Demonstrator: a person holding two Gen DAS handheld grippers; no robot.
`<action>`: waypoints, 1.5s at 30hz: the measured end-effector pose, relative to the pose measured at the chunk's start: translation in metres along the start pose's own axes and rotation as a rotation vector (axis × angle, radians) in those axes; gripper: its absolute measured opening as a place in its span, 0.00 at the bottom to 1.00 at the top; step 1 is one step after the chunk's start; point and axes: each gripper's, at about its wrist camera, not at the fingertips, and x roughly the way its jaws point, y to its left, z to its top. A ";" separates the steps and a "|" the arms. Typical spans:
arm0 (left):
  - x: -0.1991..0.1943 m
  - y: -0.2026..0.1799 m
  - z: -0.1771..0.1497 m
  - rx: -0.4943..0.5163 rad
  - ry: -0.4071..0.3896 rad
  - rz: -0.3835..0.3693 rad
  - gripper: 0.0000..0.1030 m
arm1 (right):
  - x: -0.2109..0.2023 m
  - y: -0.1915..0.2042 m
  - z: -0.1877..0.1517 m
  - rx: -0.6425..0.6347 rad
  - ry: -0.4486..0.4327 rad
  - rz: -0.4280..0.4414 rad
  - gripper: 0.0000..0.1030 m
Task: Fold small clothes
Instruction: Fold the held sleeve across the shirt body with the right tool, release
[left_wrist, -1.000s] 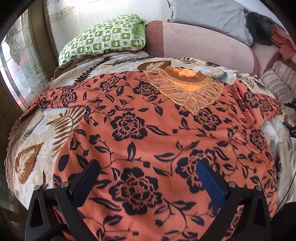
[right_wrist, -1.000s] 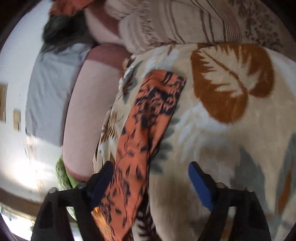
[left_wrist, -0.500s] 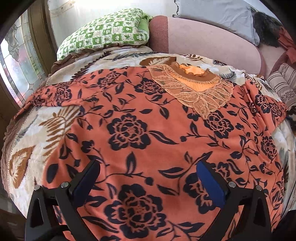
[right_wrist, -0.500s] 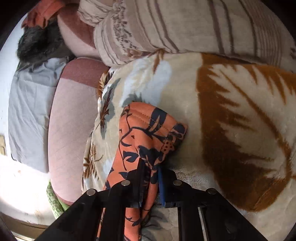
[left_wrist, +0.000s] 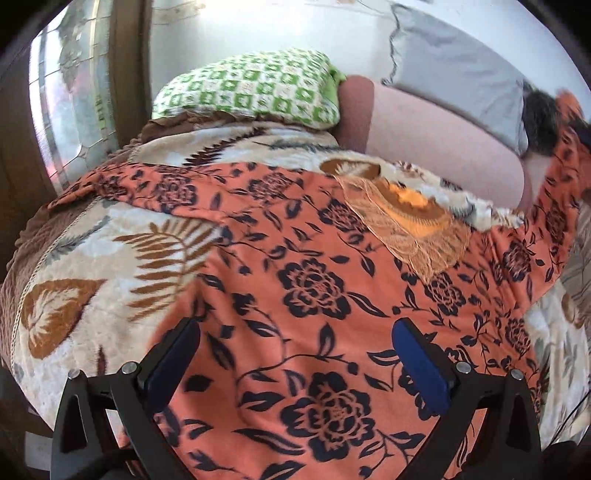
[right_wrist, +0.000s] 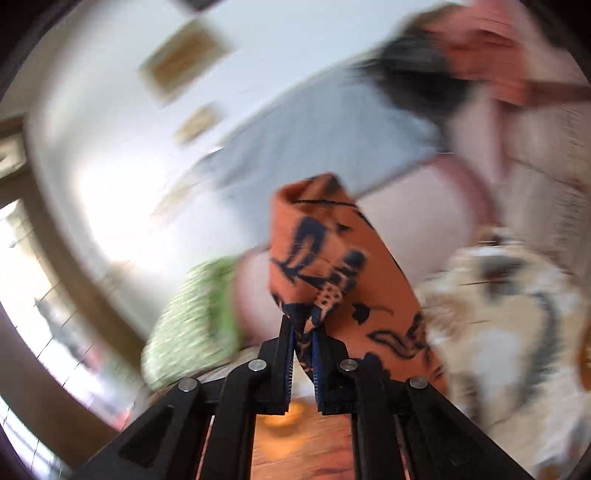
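Fabric is filling most of the left wrist view: an orange top (left_wrist: 314, 295) with dark blue flowers is lying spread over a leaf-print blanket (left_wrist: 92, 280) on a bed. Its lace collar (left_wrist: 410, 225) is sitting at the far middle, and 1 sleeve is stretching out flat to the far left toward the window (left_wrist: 70, 99). The other sleeve (left_wrist: 554, 206) is rising off the blanket at the far right, lifted up toward the edge of the view. The left gripper (left_wrist: 295, 354) is hovering low over the near part of the top with its jaws standing wide apart, 1 blue pad (left_wrist: 421, 365) on each side and nothing between them. In the right wrist view, the right gripper (right_wrist: 303, 354) is pinching the sleeve (right_wrist: 332, 266), its jaws clamped close on a bunched fold of the orange cloth, which is standing up above the fingertips. That view is heavily blurred, so little behind it is reading clearly. A green checked pillow (left_wrist: 255, 85) is resting at the far end of the bed, just beside a pink headboard (left_wrist: 436, 136), with a grey pillow (left_wrist: 458, 77) leaning above it against the wall.
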 end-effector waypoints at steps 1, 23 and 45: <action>-0.002 0.005 0.000 -0.011 -0.006 -0.004 1.00 | 0.014 0.028 -0.017 -0.023 0.028 0.028 0.09; 0.017 0.035 0.018 -0.122 0.009 -0.041 1.00 | 0.108 0.010 -0.232 0.215 0.532 0.271 1.00; 0.141 -0.011 0.122 -0.106 0.158 0.085 0.11 | 0.034 -0.165 -0.190 0.644 0.306 0.003 0.27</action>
